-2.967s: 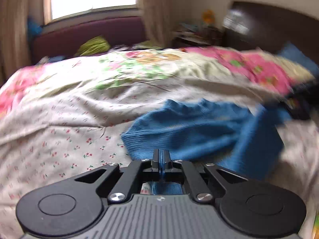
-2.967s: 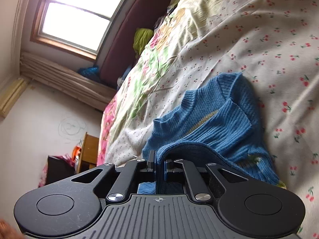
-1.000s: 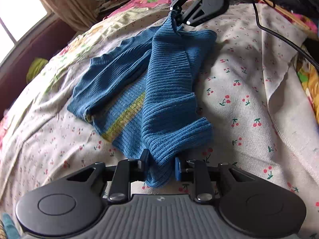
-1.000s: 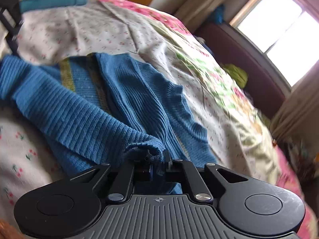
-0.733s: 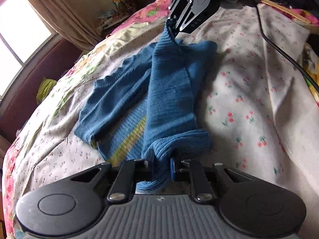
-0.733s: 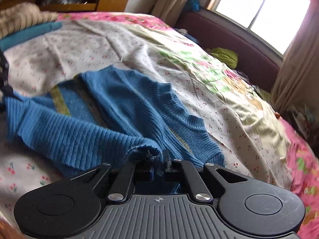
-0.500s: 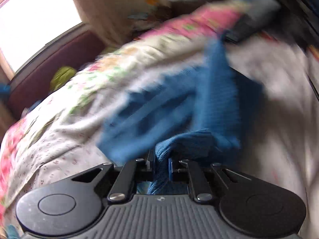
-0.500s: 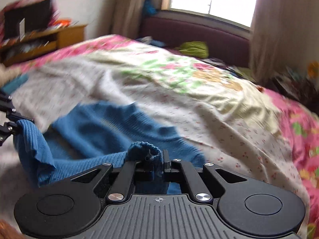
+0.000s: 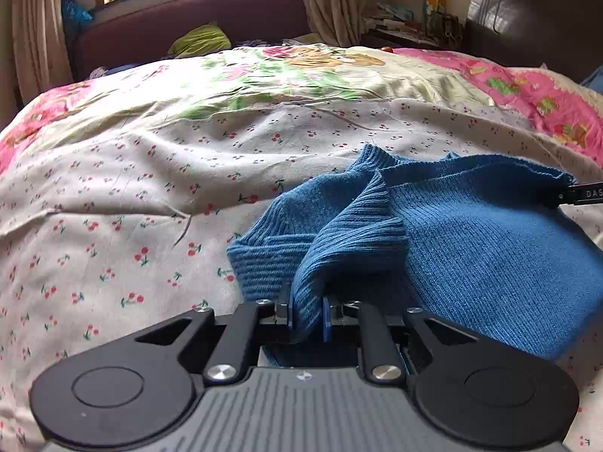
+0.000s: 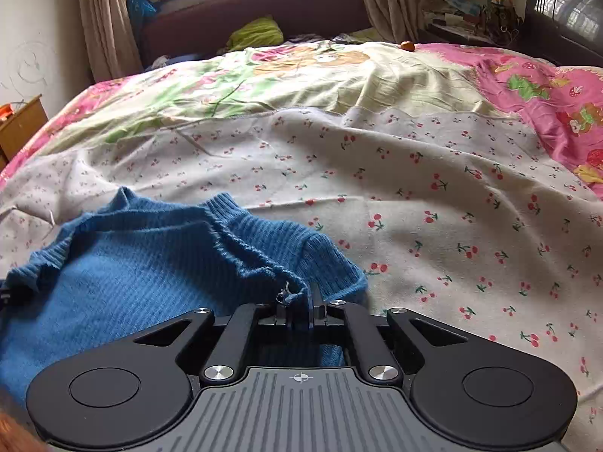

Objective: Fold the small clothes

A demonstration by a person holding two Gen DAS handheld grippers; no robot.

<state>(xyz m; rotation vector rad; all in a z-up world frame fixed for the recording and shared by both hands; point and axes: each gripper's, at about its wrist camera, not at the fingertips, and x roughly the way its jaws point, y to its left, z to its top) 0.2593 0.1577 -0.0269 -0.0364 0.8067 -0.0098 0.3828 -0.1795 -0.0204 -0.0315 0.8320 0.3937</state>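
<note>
- Nearest in the left wrist view, the left gripper [image 9: 307, 318] has a thick ribbed fold of the blue sweater [image 9: 471, 248] between its jaws; the jaws are easing apart, yet the knit looks pinched between the pads
- In the right wrist view the right gripper [image 10: 301, 310] pinches a thin frayed edge of the sweater, a loose thread dangling just beside the fingertips; its jaws are also opening, with cloth between them
- The sweater lies bunched on the cherry-print sheet [image 9: 113, 207], stretched between the two grippers, the neckline and one ribbed cuff rumpled on its far side
- In the left wrist view the tip of the right gripper shows at the sweater's right corner, gripping it
- Beyond the sweater the sheet is wrinkled, then gives way to a floral quilt [image 10: 301, 75]; well past that a green bundle [image 10: 256, 34] rests against the dark red headboard [image 10: 264, 3] under the window
- Risk, as I judge it: with both grips loosening, the thin frayed edge could slip free first, and the sweater would sag unevenly and crease the fold
- The thick wad on the left side may drop as a lump rather than flat, leaving a bulge
- The loose thread could catch on a pad and drag the edge askew
- The wrinkled sheet under the sweater may shift with it
</note>
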